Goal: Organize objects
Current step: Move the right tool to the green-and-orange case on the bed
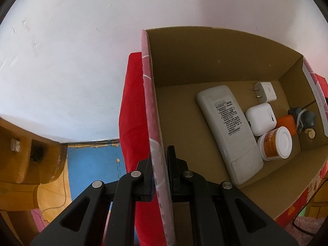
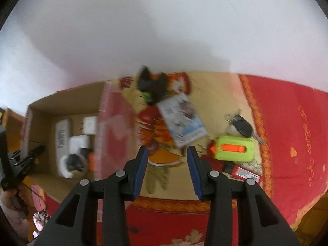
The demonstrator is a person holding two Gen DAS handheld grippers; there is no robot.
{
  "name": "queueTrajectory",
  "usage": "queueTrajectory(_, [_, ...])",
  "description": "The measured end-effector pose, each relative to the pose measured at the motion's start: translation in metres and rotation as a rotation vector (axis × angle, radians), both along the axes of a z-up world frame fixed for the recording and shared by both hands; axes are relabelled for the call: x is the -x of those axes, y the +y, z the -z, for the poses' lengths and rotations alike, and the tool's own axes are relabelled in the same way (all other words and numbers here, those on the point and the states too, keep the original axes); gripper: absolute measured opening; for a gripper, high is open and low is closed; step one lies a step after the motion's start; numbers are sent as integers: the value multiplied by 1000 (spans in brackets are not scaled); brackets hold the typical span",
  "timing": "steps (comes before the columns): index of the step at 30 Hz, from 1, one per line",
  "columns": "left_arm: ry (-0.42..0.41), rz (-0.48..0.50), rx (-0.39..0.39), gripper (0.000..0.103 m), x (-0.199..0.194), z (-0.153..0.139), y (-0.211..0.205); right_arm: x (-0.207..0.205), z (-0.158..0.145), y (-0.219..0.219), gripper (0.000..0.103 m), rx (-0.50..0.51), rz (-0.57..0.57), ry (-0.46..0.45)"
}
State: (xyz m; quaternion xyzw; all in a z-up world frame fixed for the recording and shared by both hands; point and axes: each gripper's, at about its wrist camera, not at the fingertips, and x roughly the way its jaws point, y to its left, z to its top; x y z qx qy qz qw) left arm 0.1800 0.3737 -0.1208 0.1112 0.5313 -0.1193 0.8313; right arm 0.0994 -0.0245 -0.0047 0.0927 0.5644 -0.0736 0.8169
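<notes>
While our left claw point(image 1: 159, 176) pinches the cardboard box's point(image 1: 215, 61) near wall to steady it, our right claw point(image 2: 167, 172) hangs empty, jaws parted, over the patterned bedspread point(image 2: 287, 133). Just ahead of its tips lies a flat glossy packet point(image 2: 181, 121); right of that sit a lime-green case point(image 2: 233, 148) and a car key point(image 2: 244, 127). We judge the packet light, thin and slippery, best nipped by an edge; the case looks stiff enough to take across its short sides. Inside the box, beyond the left claw, rest a white remote point(image 1: 227, 131), a charger plug point(image 1: 265, 92) and a small jar point(image 1: 275, 143).
</notes>
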Motion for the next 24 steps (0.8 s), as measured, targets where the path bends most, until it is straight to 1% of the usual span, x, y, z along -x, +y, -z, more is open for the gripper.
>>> queueTrajectory(6, [1,2,-2,9,0,1,0,17,16,-42,39,9,103,49])
queueTrajectory(9, [0,3,-4,9,0,1,0,22,21,-53,39,-4,135,61])
queueTrajectory(11, [1,5,-6,9,0,1,0,24,24,-56,40,-4,133,65])
queueTrajectory(13, [4,6,-8,9,-1,2,-1,23,27,-57,42,11,102,70])
queueTrajectory(14, [5,7,-10,9,-1,3,-1,23,28,-58,48,21,91,74])
queueTrajectory(15, [5,9,-12,9,-1,3,-1,23,30,-60,59,39,92,80])
queueTrajectory(16, [5,9,-13,9,-1,3,-1,22,31,-64,65,65,108,79])
queueTrajectory(18, [2,11,-14,9,-1,4,-2,20,30,-72,81,97,161,43])
queueTrajectory(19, [-1,11,-15,9,-1,4,-2,19,30,-75,81,92,175,27])
queueTrajectory(21, [-3,7,-15,9,0,5,-3,14,35,-78,81,60,186,23])
queueTrajectory(24, [-4,-2,-18,9,1,4,-3,2,52,-81,81,40,186,63])
